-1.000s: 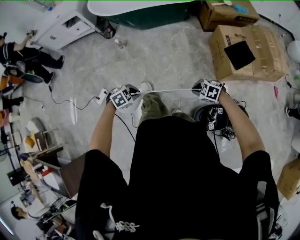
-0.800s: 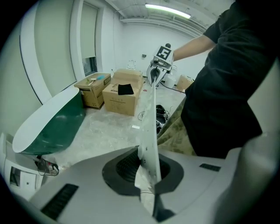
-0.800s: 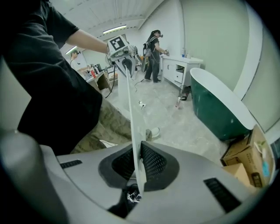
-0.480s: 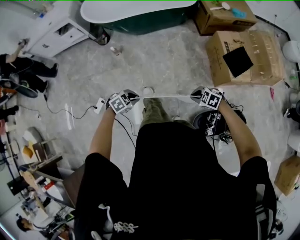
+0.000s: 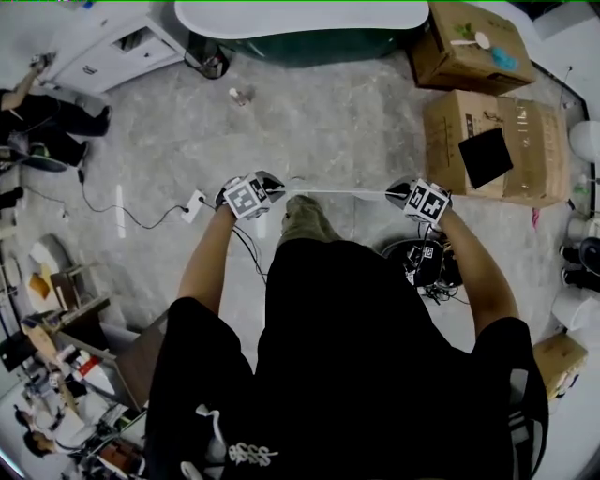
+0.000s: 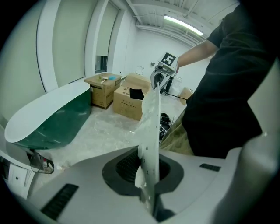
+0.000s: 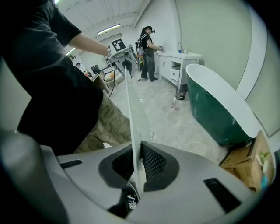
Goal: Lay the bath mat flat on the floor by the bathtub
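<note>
Both ends are still pinched, left gripper (image 5: pixel 272 188) and right gripper (image 5: pixel 394 192) holding the bath mat (image 5: pixel 337 190) taut mid-frame, and you've edged closer to the bathtub (image 5: pixel 300 17) up top, so laying it down looks near.

The bath mat (image 5: pixel 337 190) is stretched between the left gripper (image 5: pixel 274 187) and the right gripper (image 5: pixel 392 192), one end clamped in each pair of jaws. Ahead of both jaws, well apart across the floor (image 5: pixel 328 112), lies the bathtub (image 5: pixel 300 21). Cardboard boxes (image 5: pixel 497 141) sit ahead and right of the right jaws, a cabinet (image 5: pixel 112 56) ahead and left of the left jaws.
</note>
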`<action>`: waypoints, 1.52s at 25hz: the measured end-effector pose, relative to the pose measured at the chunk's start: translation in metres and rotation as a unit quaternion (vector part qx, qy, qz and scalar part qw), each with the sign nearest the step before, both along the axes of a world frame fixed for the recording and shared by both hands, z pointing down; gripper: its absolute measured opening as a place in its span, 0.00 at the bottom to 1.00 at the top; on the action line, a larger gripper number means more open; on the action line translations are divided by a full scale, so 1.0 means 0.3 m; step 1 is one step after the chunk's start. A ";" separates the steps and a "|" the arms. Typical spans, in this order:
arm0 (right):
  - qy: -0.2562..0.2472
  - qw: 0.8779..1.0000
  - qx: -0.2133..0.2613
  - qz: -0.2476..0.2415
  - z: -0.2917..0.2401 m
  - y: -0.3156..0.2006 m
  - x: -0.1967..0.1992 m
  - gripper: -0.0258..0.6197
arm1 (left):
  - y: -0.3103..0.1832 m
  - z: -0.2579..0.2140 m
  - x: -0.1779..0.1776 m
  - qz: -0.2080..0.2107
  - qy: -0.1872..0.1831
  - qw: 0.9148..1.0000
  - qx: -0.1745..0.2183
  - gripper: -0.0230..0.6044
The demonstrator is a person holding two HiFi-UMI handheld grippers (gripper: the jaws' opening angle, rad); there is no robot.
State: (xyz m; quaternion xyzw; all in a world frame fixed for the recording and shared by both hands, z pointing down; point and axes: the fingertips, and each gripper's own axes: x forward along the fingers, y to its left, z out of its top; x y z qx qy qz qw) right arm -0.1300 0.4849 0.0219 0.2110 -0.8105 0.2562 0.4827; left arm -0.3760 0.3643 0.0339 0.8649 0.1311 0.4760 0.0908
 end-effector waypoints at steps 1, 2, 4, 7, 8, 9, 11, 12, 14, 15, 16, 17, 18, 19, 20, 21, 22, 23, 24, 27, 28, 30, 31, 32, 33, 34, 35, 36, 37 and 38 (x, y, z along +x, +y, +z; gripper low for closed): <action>0.003 1.000 -0.003 0.000 0.000 -0.034 0.003 0.09 | -0.030 0.002 0.002 -0.002 0.000 1.000 -0.003 0.08; 0.006 1.000 -0.006 0.000 -0.001 -0.062 0.008 0.09 | -0.056 0.002 0.006 -0.004 0.001 1.000 -0.005 0.08; 0.012 1.000 -0.010 0.000 -0.007 -0.116 0.023 0.09 | -0.109 -0.004 0.020 -0.008 0.004 1.000 -0.011 0.08; 0.022 1.000 -0.009 0.004 -0.022 -0.208 0.036 0.09 | -0.202 -0.020 0.033 -0.014 0.014 1.000 -0.019 0.08; 0.025 1.000 -0.010 0.007 -0.026 -0.236 0.036 0.09 | -0.232 -0.021 0.033 -0.016 0.017 0.999 -0.022 0.08; 0.027 1.000 -0.011 0.011 -0.028 -0.267 0.036 0.09 | -0.265 -0.020 0.034 -0.017 0.020 0.999 -0.024 0.08; 0.034 0.999 -0.014 0.017 -0.027 -0.339 0.036 0.09 | -0.337 -0.008 0.035 -0.013 0.024 0.999 -0.022 0.08; 0.037 0.999 -0.014 0.020 -0.023 -0.376 0.034 0.09 | -0.370 0.002 0.034 -0.010 0.024 0.999 -0.021 0.08; 0.045 0.999 -0.012 0.026 -0.015 -0.438 0.023 0.09 | -0.423 0.020 0.023 -0.007 0.024 0.999 -0.027 0.08; 0.051 0.998 -0.010 0.029 -0.014 -0.464 0.016 0.09 | -0.449 0.028 0.015 -0.004 0.025 0.999 -0.030 0.08; 0.057 0.998 -0.007 0.032 -0.016 -0.490 0.009 0.09 | -0.476 0.033 0.008 -0.001 0.027 0.999 -0.031 0.08; 0.064 0.997 -0.002 0.035 -0.018 -0.515 0.004 0.09 | -0.500 0.037 0.003 0.001 0.029 0.999 -0.031 0.08; 0.068 0.997 0.001 0.038 -0.020 -0.535 -0.001 0.09 | -0.521 0.040 0.001 0.003 0.032 0.999 -0.032 0.08; 0.070 0.997 0.002 0.041 -0.021 -0.550 -0.005 0.09 | -0.539 0.043 0.000 0.004 0.035 0.999 -0.032 0.08; 0.070 0.997 0.002 0.045 -0.022 -0.563 -0.006 0.09 | -0.556 0.045 0.000 0.005 0.038 0.999 -0.031 0.08; 0.069 0.996 0.001 0.050 -0.023 -0.580 -0.005 0.09 | -0.576 0.046 0.004 0.007 0.041 0.999 -0.030 0.08; 0.069 0.996 0.001 0.054 -0.025 -0.599 -0.001 0.09 | -0.599 0.046 0.010 0.007 0.044 0.999 -0.029 0.08; 0.069 0.996 0.002 0.058 -0.027 -0.620 0.004 0.09 | -0.623 0.044 0.018 0.007 0.047 0.999 -0.027 0.08; 0.071 0.996 0.002 0.060 -0.029 -0.637 0.009 0.09 | -0.643 0.041 0.025 0.005 0.049 0.998 -0.026 0.08; 0.073 0.995 0.005 0.065 -0.030 -0.672 0.027 0.09 | -0.675 0.032 0.039 0.001 0.050 0.998 -0.027 0.08; 0.072 0.995 0.006 0.067 -0.034 -0.684 0.031 0.09 | -0.682 0.029 0.041 0.002 0.050 0.998 -0.027 0.08; 0.071 0.995 0.008 0.068 -0.040 -0.707 0.037 0.09 | -0.696 0.024 0.045 0.004 0.047 0.999 -0.024 0.08; 0.070 0.995 0.010 0.068 -0.041 -0.717 0.041 0.09 | -0.703 0.021 0.047 0.005 0.045 0.999 -0.021 0.08; 0.070 0.995 0.014 0.066 -0.039 -0.728 0.045 0.09 | -0.713 0.018 0.049 0.003 0.044 0.999 -0.019 0.08; 0.069 0.996 0.017 0.063 -0.037 -0.740 0.050 0.09 | -0.723 0.015 0.051 -0.001 0.043 0.999 -0.018 0.08; 0.066 0.996 0.019 0.059 -0.032 -0.753 0.055 0.09 | -0.733 0.012 0.053 -0.007 0.042 0.999 -0.017 0.08; 0.063 0.996 0.021 0.055 -0.025 -0.764 0.060 0.09 | -0.740 0.012 0.055 -0.014 0.041 0.999 -0.017 0.08; 0.059 0.997 0.022 0.051 -0.014 -0.774 0.066 0.09 | -0.744 0.015 0.058 -0.022 0.040 0.999 -0.018 0.08; 0.054 0.997 0.024 0.049 -0.001 -0.787 0.073 0.09 | -0.749 0.022 0.061 -0.030 0.040 0.999 -0.020 0.08; 0.050 0.997 0.027 0.046 0.013 -0.805 0.083 0.09 | -0.758 0.030 0.065 -0.038 0.039 0.998 -0.022 0.08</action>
